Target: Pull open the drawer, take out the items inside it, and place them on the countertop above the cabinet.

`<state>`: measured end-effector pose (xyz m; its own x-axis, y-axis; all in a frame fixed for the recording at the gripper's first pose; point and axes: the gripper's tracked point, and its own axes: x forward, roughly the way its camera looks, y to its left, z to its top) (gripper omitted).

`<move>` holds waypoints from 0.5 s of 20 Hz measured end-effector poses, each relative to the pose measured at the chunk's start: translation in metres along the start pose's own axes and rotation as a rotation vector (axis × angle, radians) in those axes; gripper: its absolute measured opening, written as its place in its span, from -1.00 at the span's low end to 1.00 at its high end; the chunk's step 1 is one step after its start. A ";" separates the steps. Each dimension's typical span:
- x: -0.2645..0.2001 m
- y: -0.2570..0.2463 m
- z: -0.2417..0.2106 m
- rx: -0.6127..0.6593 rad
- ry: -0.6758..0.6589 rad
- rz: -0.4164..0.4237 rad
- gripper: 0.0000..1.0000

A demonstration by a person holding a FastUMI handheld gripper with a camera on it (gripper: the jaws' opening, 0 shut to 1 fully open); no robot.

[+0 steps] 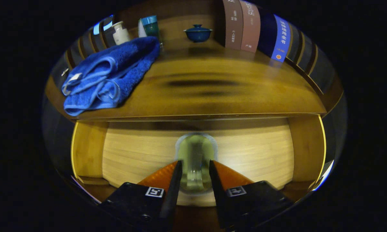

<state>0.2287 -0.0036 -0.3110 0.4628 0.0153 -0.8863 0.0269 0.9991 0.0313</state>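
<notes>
Drawer [196, 151] sits directly below the countertop [212, 93], its pale wood front facing me and taking up the space under the counter's front edge. Whether it is pulled out at all I cannot tell from this angle; its inside is hidden. At the middle of the front is a rounded, greenish translucent handle [195, 161].

My gripper [195, 170] is at that handle. Both fingers [175, 183] flank it closely, one on each side, set narrow, about the handle's width apart. They appear to touch its sides, but the picture is blurred there and I cannot confirm a firm grip.

On the countertop, to the left above the drawer, lies a folded blue towel [109, 74], its near corner reaching the counter's front edge. Behind the towel stand a small white jar [120, 32] and a teal cup [150, 27], close together. A dark blue lidded bowl [198, 33] stands at the back of the counter, roughly above the handle and well apart from the towel. To the right of the bowl a row of books [256, 29] stands upright along the back. Cabinet side panels [87, 148] of darker wood frame the drawer front left and right.
</notes>
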 end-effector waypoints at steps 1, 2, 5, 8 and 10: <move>0.003 -0.003 -0.006 -0.009 -0.004 -0.014 -0.60; 0.001 -0.003 -0.005 -0.022 -0.006 -0.018 -0.60; -0.008 0.002 -0.001 -0.014 -0.036 -0.004 -0.86; -0.022 0.002 -0.004 -0.010 -0.060 0.010 -0.87; -0.044 0.003 -0.004 -0.008 -0.093 0.019 -0.87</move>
<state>0.2050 -0.0015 -0.2742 0.5436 0.0305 -0.8388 0.0109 0.9990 0.0434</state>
